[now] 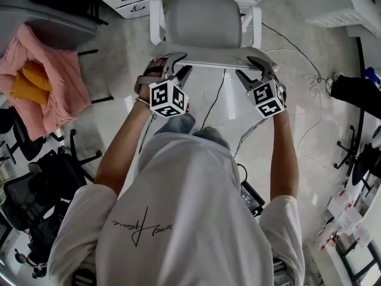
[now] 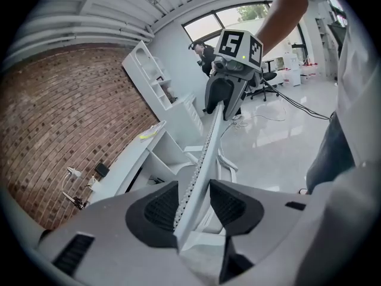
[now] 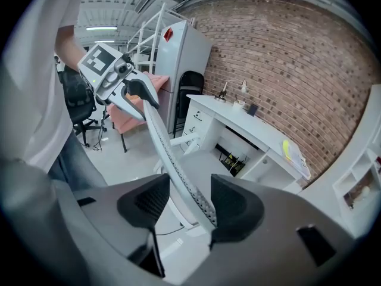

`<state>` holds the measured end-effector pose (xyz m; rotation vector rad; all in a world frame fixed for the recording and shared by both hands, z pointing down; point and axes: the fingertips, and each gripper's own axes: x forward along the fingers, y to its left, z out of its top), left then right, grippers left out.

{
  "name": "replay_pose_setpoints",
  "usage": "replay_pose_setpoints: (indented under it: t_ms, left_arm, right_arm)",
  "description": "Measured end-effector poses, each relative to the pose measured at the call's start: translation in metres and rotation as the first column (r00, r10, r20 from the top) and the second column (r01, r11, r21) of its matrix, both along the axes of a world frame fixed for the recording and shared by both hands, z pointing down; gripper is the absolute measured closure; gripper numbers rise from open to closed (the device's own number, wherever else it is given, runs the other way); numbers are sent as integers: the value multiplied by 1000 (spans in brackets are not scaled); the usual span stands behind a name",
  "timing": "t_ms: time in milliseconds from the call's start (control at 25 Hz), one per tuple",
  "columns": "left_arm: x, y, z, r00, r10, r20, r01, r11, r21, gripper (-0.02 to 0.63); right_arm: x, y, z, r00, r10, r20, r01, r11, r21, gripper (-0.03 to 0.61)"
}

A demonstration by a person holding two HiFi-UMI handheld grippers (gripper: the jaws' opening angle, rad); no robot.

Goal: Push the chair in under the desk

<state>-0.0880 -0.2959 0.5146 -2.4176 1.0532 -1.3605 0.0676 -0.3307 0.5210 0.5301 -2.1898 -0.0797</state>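
The person's white shirt (image 1: 184, 219) fills the foreground of the head view and hides most of their legs. Beyond it, the left gripper (image 1: 177, 64) pinches the top rim of the chair (image 1: 202, 22). The right gripper (image 1: 256, 67) straddles the same rim with its jaws spread, and only one pad touches it. The chair faces the white desk (image 3: 238, 121), which is cut off at the frame edge in the head view. The seat hides the chair's base.

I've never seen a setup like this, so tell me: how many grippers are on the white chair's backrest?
2. The left gripper straddles the white chair's backrest near its left end. The right gripper straddles it near its right end. None seems hidden.
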Motion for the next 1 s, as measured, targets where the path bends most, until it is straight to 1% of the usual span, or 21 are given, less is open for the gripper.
replay_pose_setpoints:
  t_ms: [120,360,720,1000]
  left_arm:
    - [5,-5,-2,1000,-4,0,4,1000,13,446]
    - [5,-16,0,1000,-16,-1,16,1000,-1,446]
    - [33,-14,1,994,-112,7,111,993,26,445]
    - [41,-21,-1,987,-158,9,158,987,37,440]
  right_arm:
    - [5,-7,-2,1000,0,-4,0,1000,-3,345]
    - [5,-18,-2,1000,-23,1,23,999,29,345]
    - [29,-31,1,995,-100,-4,100,994,31,344]
    - [36,-42,-1,989,-144,10,143,986,80,344]
